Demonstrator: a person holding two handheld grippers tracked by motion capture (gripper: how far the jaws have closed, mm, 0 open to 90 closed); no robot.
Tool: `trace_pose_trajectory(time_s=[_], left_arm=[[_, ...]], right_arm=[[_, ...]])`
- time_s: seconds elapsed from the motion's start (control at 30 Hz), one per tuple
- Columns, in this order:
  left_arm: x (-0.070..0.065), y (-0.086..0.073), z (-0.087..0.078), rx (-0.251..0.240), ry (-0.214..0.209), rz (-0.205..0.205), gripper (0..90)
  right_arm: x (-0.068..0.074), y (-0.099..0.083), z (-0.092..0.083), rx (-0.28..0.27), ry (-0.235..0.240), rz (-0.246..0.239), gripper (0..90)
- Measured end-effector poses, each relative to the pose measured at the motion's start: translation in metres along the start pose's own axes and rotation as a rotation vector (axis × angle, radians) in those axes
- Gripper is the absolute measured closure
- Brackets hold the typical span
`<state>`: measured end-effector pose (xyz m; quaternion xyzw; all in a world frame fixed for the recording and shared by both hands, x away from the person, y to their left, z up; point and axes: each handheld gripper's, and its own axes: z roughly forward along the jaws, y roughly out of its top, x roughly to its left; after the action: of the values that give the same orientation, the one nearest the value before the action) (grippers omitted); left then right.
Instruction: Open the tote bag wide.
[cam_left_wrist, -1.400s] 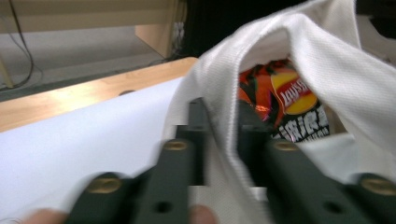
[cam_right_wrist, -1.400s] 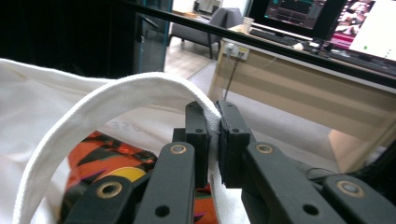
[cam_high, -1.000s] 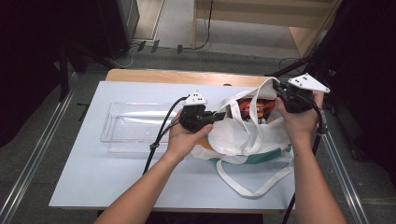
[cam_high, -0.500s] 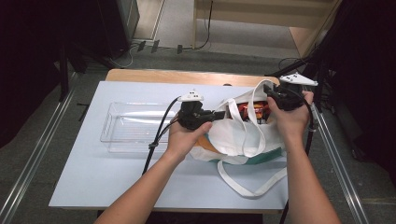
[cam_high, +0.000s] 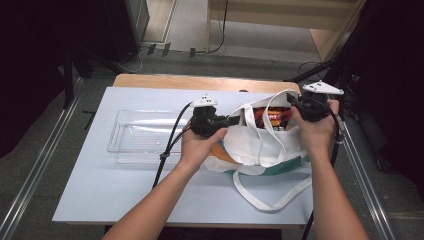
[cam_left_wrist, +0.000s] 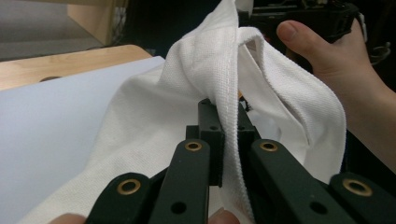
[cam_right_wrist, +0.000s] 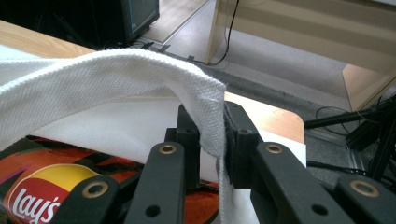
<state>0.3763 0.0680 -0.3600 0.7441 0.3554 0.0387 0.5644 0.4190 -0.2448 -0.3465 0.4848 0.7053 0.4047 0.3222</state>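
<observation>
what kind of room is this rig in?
Probably a lab or recording workspace, not a home: metal floor rails flank the table, cables run across the bare grey floor, and dark equipment stands behind.

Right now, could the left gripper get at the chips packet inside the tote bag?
Probably not: the left gripper is shut on the tote bag rim, so it would have to let go first, though the chips packet lies exposed in the open mouth.

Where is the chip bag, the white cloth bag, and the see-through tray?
chip bag (cam_right_wrist: 42, 196): right gripper view, on its red and yellow logo.
white cloth bag (cam_high: 252, 145): high view, on its front cloth panel.
see-through tray (cam_high: 145, 136): high view, on its bare clear floor.
</observation>
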Motion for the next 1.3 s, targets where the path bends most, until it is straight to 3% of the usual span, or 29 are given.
trace_pose_trajectory(time_s=[0.1,0.17,0.3,0.43,0.53,0.77,0.83,0.9,1.03,1.17,1.3], left_arm=[[-0.002,0.001,-0.001,-0.018,0.062,0.023,82.9],[-0.002,0.002,-0.002,-0.027,0.086,0.035,84.2],[-0.001,0.005,0.000,0.061,0.139,0.084,89.4],[0.010,0.005,-0.003,0.055,0.059,0.002,89.5],[0.011,0.004,-0.004,0.048,0.075,0.014,89.6],[0.015,0.006,-0.004,0.013,0.098,-0.040,89.6],[0.016,0.006,-0.004,0.011,0.100,-0.051,89.5],[0.018,0.006,-0.005,0.007,0.106,-0.052,89.4],[0.022,0.005,-0.007,-0.013,0.095,-0.079,89.2],[0.022,0.005,-0.007,-0.018,0.104,-0.086,89.3],[0.020,0.005,-0.006,-0.016,0.114,-0.084,89.2]], right_arm=[[-0.001,-0.001,0.005,0.024,0.001,0.014,82.3],[-0.003,-0.002,0.007,0.039,0.017,0.039,83.0],[-0.005,-0.002,0.008,0.066,0.021,0.059,83.3],[-0.006,-0.002,0.007,0.058,0.013,0.067,81.4],[-0.002,0.002,0.007,0.055,-0.017,0.013,81.0],[-0.006,0.002,0.003,0.030,0.006,0.015,81.3],[-0.008,0.001,0.003,0.011,0.014,0.033,75.2],[-0.011,0.000,0.002,0.006,-0.003,0.049,61.9],[-0.014,-0.003,-0.010,-0.034,0.020,0.054,45.5],[-0.013,-0.009,-0.027,-0.093,0.026,0.068,42.0],[-0.007,-0.023,-0.052,-0.176,0.018,0.112,39.4]])
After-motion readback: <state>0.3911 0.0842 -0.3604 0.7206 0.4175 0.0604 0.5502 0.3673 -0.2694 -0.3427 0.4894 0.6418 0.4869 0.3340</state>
